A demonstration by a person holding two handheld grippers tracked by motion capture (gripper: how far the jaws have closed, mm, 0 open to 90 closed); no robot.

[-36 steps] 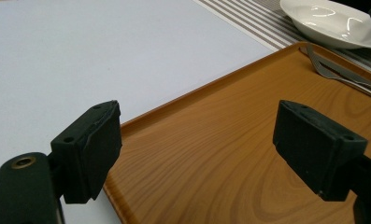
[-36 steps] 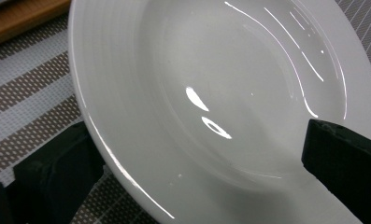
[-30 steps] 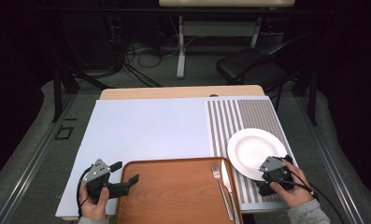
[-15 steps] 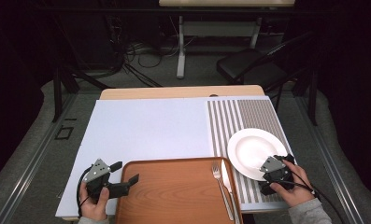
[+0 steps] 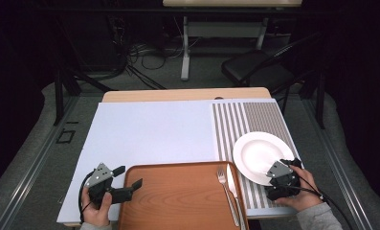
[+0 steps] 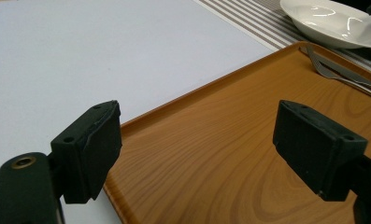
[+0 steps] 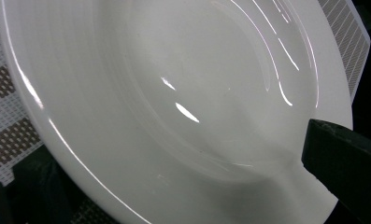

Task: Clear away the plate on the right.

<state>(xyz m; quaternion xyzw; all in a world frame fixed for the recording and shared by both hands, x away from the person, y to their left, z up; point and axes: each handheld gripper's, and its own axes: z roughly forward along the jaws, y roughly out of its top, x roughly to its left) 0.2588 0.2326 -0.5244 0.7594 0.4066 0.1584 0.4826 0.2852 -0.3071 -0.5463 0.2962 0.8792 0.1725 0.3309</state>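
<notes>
The right gripper (image 5: 273, 171) sits at the near right rim of the white plate (image 5: 258, 154), held by the person's right hand (image 5: 297, 194). In the right gripper view one black jaw lies on top of the plate (image 7: 174, 93) rim at the right, and the other jaw is seen dark under the rim at the lower left, so the jaws have the rim between them. If they really press on it, I cannot tell; the gap between them looks wide.

The left gripper (image 5: 130, 178) is held by the left hand (image 5: 97, 211) at the near left corner of the wooden tray (image 5: 178, 201). Its jaws are wide apart and hold nothing. In the left gripper view the jaws stand over the left edge of the tray (image 6: 220, 154), one over the white mat (image 6: 80, 60) side and one over the wood.

The plate rests on the striped mat (image 5: 254, 120) at the right side of the table, just beside the tray's far right corner. On the right part of the tray lie a fork (image 5: 227, 191) and a knife (image 5: 235, 191), side by side, and they point away from the person. The white mat (image 5: 149, 134) covers the middle and left of the table
</notes>
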